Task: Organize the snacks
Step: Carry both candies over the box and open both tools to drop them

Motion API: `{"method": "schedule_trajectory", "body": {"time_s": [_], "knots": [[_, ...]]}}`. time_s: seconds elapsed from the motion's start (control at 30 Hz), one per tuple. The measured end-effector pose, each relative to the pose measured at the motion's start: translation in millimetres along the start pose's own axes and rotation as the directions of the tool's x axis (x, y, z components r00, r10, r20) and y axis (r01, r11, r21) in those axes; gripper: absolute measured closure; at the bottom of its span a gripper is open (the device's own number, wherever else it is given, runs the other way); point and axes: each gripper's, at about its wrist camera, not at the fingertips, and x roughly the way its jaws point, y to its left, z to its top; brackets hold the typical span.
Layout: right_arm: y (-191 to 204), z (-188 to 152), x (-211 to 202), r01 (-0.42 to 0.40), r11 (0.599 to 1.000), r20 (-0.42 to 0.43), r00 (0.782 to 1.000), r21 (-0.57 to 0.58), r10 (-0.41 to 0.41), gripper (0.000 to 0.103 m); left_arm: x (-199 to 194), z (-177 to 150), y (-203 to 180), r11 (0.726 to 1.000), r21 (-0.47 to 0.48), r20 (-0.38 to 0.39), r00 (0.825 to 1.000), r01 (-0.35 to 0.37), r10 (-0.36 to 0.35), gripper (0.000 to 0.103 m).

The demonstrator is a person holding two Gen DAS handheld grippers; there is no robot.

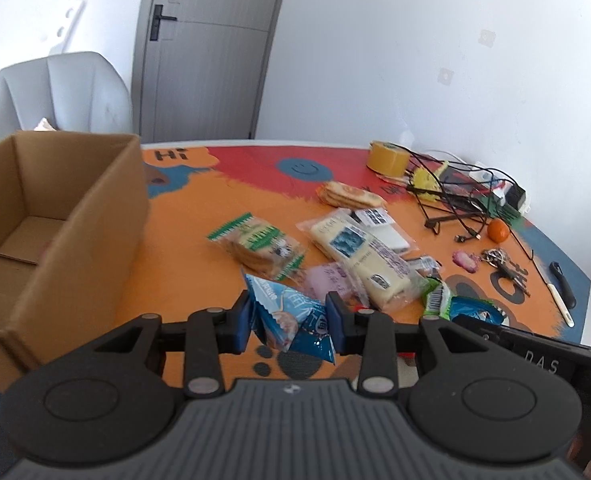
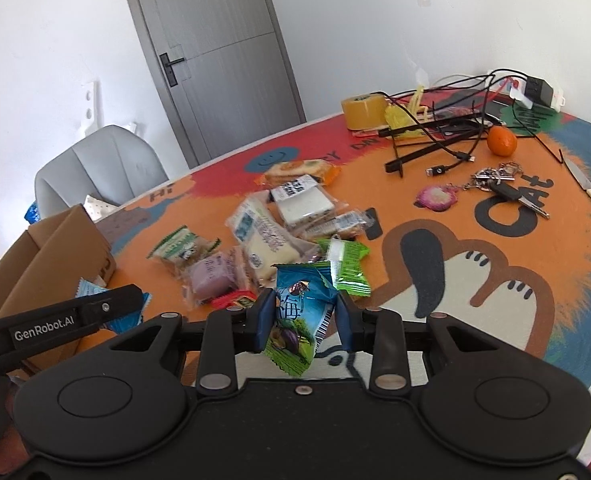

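Clamping a crinkled blue foil snack packet [image 1: 291, 318] between its pads, the left gripper [image 1: 291, 320] hung above the orange patterned table [image 1: 183, 216], right of an open brown cardboard box [image 1: 55, 216]; from the right wrist, the right gripper [image 2: 304, 320] pinched a blue-and-green foil snack packet [image 2: 301, 312] just ahead of the loose snack pile [image 2: 263, 236]

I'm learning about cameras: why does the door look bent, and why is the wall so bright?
Left wrist view: the fisheye lens bows the door and the cardboard box; the white wall is nearly washed out by light. Right wrist view: the door leans, the table edge curves, and the nearest packets look slightly soft.
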Motion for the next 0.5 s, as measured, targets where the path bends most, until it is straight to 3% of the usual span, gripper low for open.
{"method": "schedule_trajectory", "body": {"time_s": [0.5], "knots": [[44,5,-13,-0.083,0.995,0.039,0.996,-0.057,0.086,0.070,-49,4,35,0.997,-0.043,0.076,0.994,-0.072,0.075,0.066]]}}
